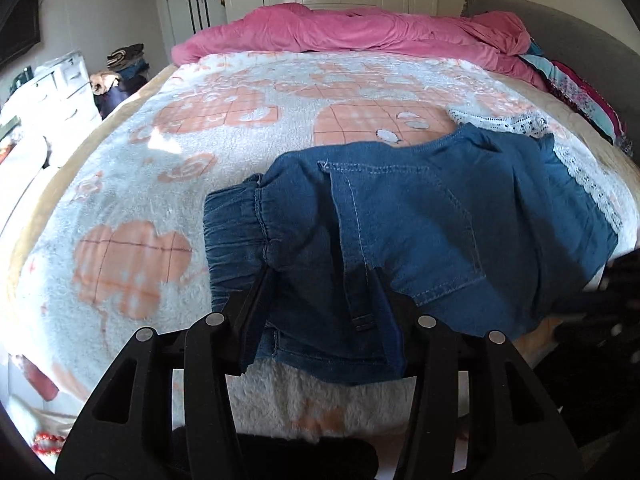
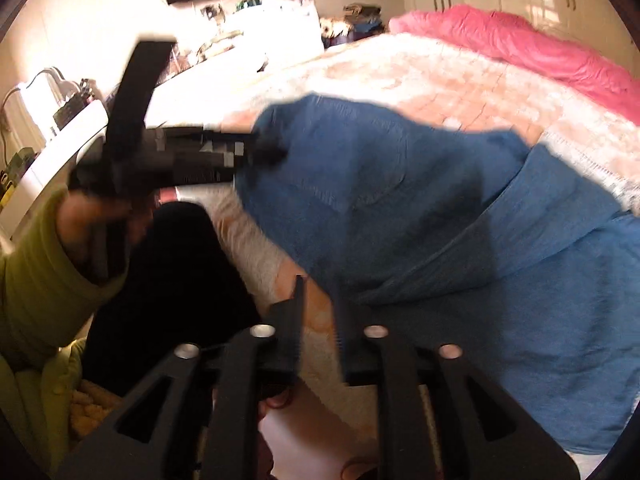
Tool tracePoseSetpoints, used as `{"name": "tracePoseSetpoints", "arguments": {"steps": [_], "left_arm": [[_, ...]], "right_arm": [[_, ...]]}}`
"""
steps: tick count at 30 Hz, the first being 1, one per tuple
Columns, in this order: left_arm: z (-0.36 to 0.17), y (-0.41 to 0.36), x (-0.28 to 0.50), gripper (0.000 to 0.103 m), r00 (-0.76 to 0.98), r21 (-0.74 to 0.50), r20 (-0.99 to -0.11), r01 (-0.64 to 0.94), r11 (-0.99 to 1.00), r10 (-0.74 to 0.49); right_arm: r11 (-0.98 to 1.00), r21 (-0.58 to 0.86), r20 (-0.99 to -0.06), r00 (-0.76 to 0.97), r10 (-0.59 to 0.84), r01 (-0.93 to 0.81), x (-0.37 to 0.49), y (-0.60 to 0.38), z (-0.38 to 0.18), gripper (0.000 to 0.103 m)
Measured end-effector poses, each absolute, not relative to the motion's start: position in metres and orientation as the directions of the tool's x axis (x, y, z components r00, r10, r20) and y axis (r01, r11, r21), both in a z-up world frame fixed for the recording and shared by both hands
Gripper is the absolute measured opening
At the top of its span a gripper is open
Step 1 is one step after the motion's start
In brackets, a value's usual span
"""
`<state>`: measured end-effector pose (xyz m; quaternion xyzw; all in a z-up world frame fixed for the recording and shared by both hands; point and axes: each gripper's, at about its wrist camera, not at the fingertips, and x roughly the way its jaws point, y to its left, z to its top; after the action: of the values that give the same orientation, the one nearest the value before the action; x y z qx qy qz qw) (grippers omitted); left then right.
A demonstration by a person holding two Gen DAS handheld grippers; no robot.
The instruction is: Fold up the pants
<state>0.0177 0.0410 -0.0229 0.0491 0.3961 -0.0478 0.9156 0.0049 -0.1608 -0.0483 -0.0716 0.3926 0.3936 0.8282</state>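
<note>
Left tool straddles the waistband end of the blue denim pants, fabric bunched between its fingers; whether the pads actually press on it cannot be told. Right tool sits at the pants' near edge, slightly parted, nothing clearly pinched, view blurred. Pants lie folded on the bed's fleece blanket, near the front edge. Pink duvet heaped at the far side. Green sleeve behind the left tool.
</note>
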Motion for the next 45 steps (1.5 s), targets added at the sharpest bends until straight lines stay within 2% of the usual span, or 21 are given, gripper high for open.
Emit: {"name": "tracePoseSetpoints", "arguments": {"steps": [2, 7, 11, 15, 20, 21, 23, 27, 30, 32, 43, 45], "left_arm": [[-0.023, 0.040, 0.015, 0.041, 0.685, 0.066, -0.727, 0.131, 0.989, -0.043], [-0.025, 0.044, 0.015, 0.042, 0.688, 0.042, -0.723, 0.132, 0.990, -0.061], [-0.024, 0.046, 0.015, 0.043, 0.691, 0.025, -0.719, 0.134, 0.991, -0.076], [-0.026, 0.048, 0.016, 0.046, 0.698, 0.013, -0.711, 0.132, 0.991, -0.084], [-0.017, 0.050, 0.009, 0.047, 0.723, -0.007, -0.684, 0.126, 0.992, -0.096], [-0.015, 0.050, 0.008, 0.051, 0.727, -0.015, -0.680, 0.122, 0.992, -0.100], [-0.009, 0.051, 0.004, 0.056, 0.731, -0.056, -0.671, 0.118, 0.991, -0.125], [0.002, 0.051, -0.004, 0.059, 0.736, -0.101, -0.658, 0.127, 0.987, -0.162], [0.012, 0.047, -0.009, 0.062, 0.743, -0.110, -0.646, 0.137, 0.984, -0.175], [0.019, 0.041, -0.012, 0.064, 0.752, -0.117, -0.631, 0.150, 0.982, -0.190], [0.012, -0.010, -0.001, 0.066, 0.661, -0.229, -0.642, 0.318, 0.920, -0.388], [0.007, -0.026, 0.002, 0.066, 0.628, -0.242, -0.651, 0.359, 0.901, -0.425]], "right_arm": [[0.703, 0.171, -0.677, 0.436, 0.593, -0.690, 0.008, -0.162, -0.037, 0.032], [0.739, 0.120, -0.686, 0.482, 0.545, -0.663, 0.024, -0.146, -0.037, 0.038], [0.782, 0.131, -0.791, 0.412, 0.453, -0.609, 0.046, -0.138, -0.079, 0.039], [0.775, 0.123, -0.781, 0.421, 0.461, -0.620, 0.046, -0.137, -0.078, 0.041], [0.782, 0.185, -0.754, 0.425, 0.501, -0.596, 0.044, -0.155, -0.063, 0.041], [0.787, 0.187, -0.744, 0.438, 0.505, -0.588, 0.043, -0.161, -0.059, 0.041], [0.799, 0.192, -0.725, 0.466, 0.506, -0.569, 0.039, -0.174, -0.048, 0.052], [0.833, 0.193, -0.693, 0.529, 0.490, -0.519, 0.038, -0.202, -0.034, 0.053], [0.857, 0.190, -0.681, 0.564, 0.466, -0.479, 0.039, -0.221, -0.029, 0.060], [0.872, 0.189, -0.675, 0.586, 0.449, -0.451, 0.038, -0.231, -0.027, 0.060], [0.939, 0.162, -0.660, 0.674, 0.331, -0.303, 0.066, -0.275, -0.011, 0.061], [0.947, 0.149, -0.660, 0.684, 0.310, -0.285, 0.073, -0.280, -0.010, 0.068]]}}
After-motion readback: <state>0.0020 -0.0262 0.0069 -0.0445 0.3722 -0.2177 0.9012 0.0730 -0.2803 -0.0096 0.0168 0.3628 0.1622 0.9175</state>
